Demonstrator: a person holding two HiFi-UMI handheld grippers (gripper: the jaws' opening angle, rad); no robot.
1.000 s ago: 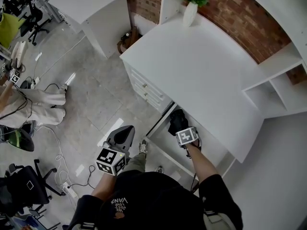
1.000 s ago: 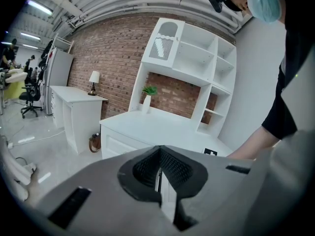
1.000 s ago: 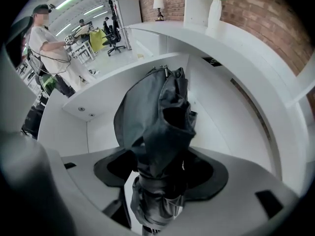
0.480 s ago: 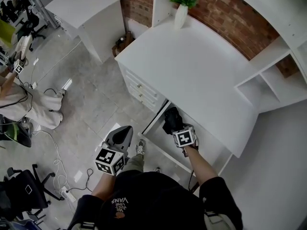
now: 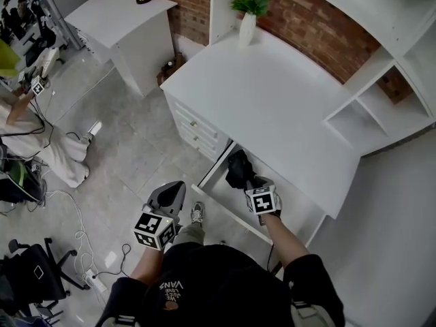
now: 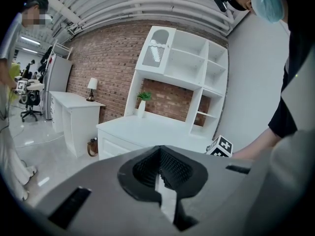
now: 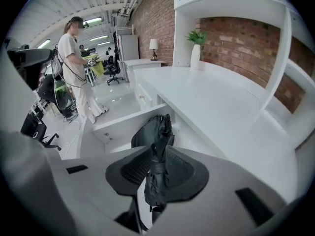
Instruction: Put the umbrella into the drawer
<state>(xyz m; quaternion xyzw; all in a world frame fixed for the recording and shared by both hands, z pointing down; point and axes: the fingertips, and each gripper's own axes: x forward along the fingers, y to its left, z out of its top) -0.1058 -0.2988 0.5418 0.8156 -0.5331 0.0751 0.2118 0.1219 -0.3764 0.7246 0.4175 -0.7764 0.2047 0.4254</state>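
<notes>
Nearest the person, the left gripper [image 5: 170,193] was held out over the floor, well apart from the work. Its jaws were together with nothing between them, as its own view [image 6: 160,181] showed.

A little farther out, the right gripper [image 5: 249,182] pointed steeply down above the open drawer [image 5: 228,213]. Its jaws had just been closing, and in its own view [image 7: 156,178] the pads pressed on the black folded umbrella [image 7: 156,132], which stood clamped between them.

The umbrella [image 5: 237,169] ran lengthwise along the line the gripper pointed. It left the jaws and stretched forward and down, so its loose far end lay ahead of the gripper, over the inside of the drawer [image 7: 118,124] and close under the front edge of the table [image 5: 272,101]. Whether that far end touched the drawer floor could not be told.

The right hand was therefore the working one. The coming move seemed to turn on lowering the umbrella along its own length until it lay flat inside the drawer walls, clear of the table [image 7: 211,102] edge above.
</notes>
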